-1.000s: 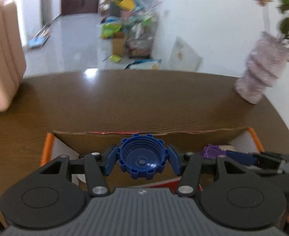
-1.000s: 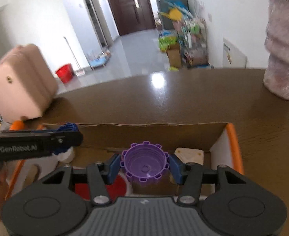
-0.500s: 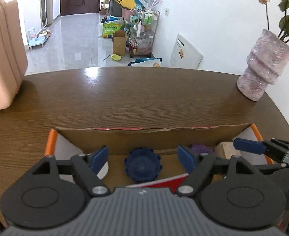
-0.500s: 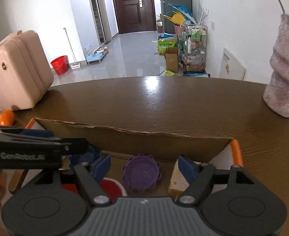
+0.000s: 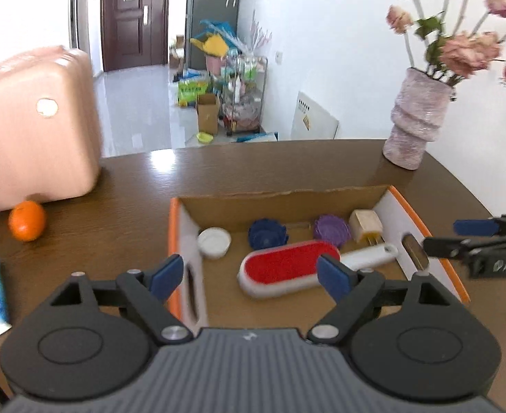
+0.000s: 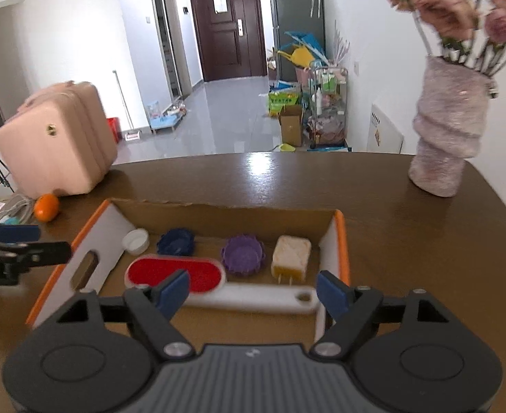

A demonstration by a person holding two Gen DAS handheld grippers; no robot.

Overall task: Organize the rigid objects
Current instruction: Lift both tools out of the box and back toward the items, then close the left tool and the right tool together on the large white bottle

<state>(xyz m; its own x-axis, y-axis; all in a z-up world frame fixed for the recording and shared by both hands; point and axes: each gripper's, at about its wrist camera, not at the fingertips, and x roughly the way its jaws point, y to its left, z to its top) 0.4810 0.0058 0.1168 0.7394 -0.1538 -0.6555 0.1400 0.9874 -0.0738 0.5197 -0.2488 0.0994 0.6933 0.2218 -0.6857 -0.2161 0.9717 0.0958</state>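
left gripper point(image 5: 251, 273): jaws opening, wide, empty, above box point(image 5: 404, 203)
right gripper point(image 6: 253, 292): jaws opening, wide, empty
blue cap point(image 5: 267, 234): in box
purple cap point(image 6: 243, 254): in box

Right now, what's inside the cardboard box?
In the box: a white cap, blue cap, purple cap, plug adapter and a red-and-white brush. The right gripper covers the near floor, so anything there is hidden.

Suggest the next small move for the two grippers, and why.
Probably carry both away to seek loose items: the left gripper and right gripper are opening, empty, and the dark blue ridged cap and purple ridged cap lie in the orange-edged cardboard box.
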